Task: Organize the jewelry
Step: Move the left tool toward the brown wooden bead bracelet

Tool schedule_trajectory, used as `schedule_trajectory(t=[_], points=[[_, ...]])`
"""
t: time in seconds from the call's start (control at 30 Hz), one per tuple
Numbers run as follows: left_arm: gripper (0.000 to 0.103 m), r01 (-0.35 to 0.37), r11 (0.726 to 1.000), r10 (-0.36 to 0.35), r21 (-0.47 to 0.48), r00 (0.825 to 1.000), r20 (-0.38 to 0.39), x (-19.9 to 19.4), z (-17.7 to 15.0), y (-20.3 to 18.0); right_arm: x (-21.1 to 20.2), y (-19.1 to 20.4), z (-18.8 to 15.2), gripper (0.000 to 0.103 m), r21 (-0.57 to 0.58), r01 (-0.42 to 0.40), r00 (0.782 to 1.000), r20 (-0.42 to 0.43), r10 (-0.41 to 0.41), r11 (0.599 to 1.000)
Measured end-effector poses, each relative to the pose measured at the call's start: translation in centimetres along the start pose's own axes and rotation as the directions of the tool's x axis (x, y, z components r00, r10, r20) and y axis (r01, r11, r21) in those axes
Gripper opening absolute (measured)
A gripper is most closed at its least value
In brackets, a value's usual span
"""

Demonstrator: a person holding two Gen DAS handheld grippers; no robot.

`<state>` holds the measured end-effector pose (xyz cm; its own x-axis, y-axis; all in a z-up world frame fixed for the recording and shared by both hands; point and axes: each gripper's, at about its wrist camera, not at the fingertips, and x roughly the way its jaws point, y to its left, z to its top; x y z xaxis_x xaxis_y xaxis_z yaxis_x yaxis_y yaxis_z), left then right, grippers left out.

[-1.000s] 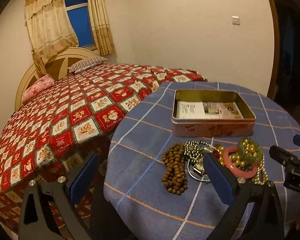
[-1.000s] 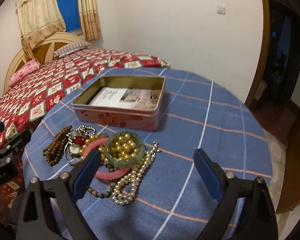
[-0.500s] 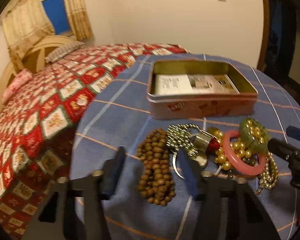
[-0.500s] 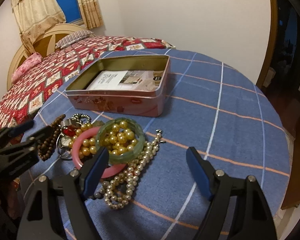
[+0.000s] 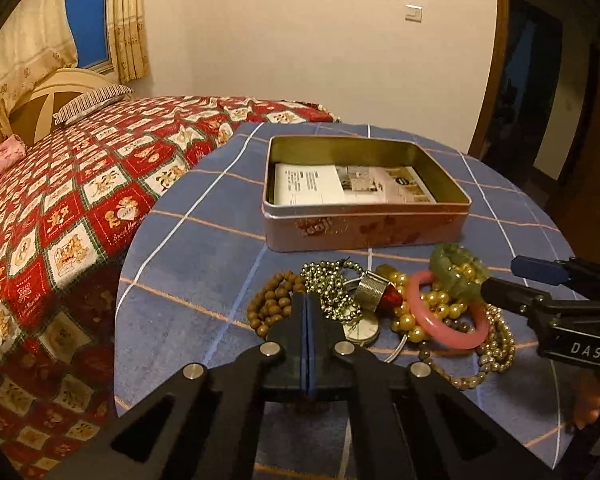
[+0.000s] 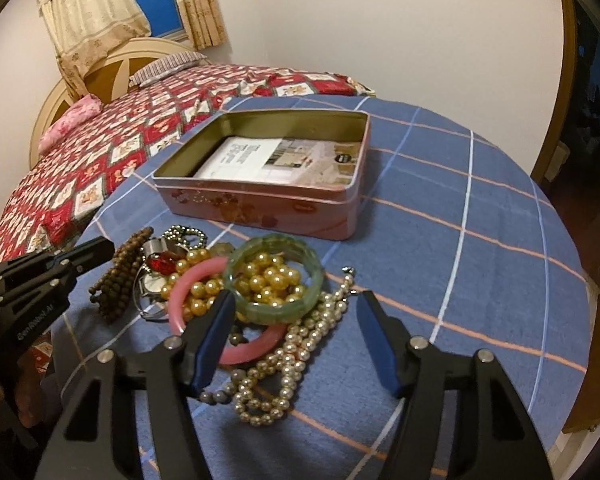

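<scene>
While the left gripper (image 5: 307, 312) sits with its 2 blue pads pressed flat together, nothing visible between them, its tip rests right at the wooden bead bracelet (image 5: 272, 304) near the left edge of the worktop (image 6: 480, 216). That worktop is round and covered in a blue checked cloth. A jewelry pile (image 6: 236, 296) lies toward the near edge: a pink bangle (image 6: 204, 280), a green bangle (image 6: 274, 276) holding gold pearls, a pearl necklace (image 6: 300, 356), a watch (image 5: 362, 326) and a silver bead chain (image 5: 328, 284). The right gripper (image 6: 296, 332) is partly spread, its jaws having just been closing; its left pad lies against the green bangle's near rim, the right pad clear of it, with pearl strands on the cloth between them. Beyond the pile, toward the far edge, an open pink tin (image 6: 268, 208) holds printed paper. A bed (image 5: 80, 208) with a red patterned quilt stands past the left edge.
</scene>
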<state>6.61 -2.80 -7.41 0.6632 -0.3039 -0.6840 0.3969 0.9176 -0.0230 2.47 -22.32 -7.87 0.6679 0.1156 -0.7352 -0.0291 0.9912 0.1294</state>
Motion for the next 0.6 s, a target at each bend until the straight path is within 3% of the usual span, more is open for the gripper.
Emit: schedule_trajectory(t=[0.27, 0.33, 0.43, 0.6], points=[[0.0, -0.053, 0.999, 0.054, -0.007, 0.996, 0.071, -0.9, 0.8, 0.7, 0.4, -0.5, 0.7, 0.067, 0.017, -0.008, 1.0, -0.009, 0.008, 1.0], [0.001, -0.042, 0.999, 0.042, 0.003, 0.999, 0.032, -0.1, 0.7, 0.7, 0.5, -0.5, 1.0, 0.068, 0.009, -0.01, 1.0, -0.007, 0.011, 1.0], [0.002, -0.08, 0.996, 0.081, 0.038, 0.996, -0.032, 1.3, 0.3, 0.5, 0.7, -0.4, 1.2, 0.068, 0.004, -0.023, 1.0, -0.009, 0.023, 1.0], [0.002, -0.076, 0.996, 0.079, 0.049, 0.995, -0.066, 2.1, -0.5, 0.4, 1.0, -0.2, 1.1, 0.068, -0.008, -0.029, 0.999, -0.015, 0.029, 1.0]])
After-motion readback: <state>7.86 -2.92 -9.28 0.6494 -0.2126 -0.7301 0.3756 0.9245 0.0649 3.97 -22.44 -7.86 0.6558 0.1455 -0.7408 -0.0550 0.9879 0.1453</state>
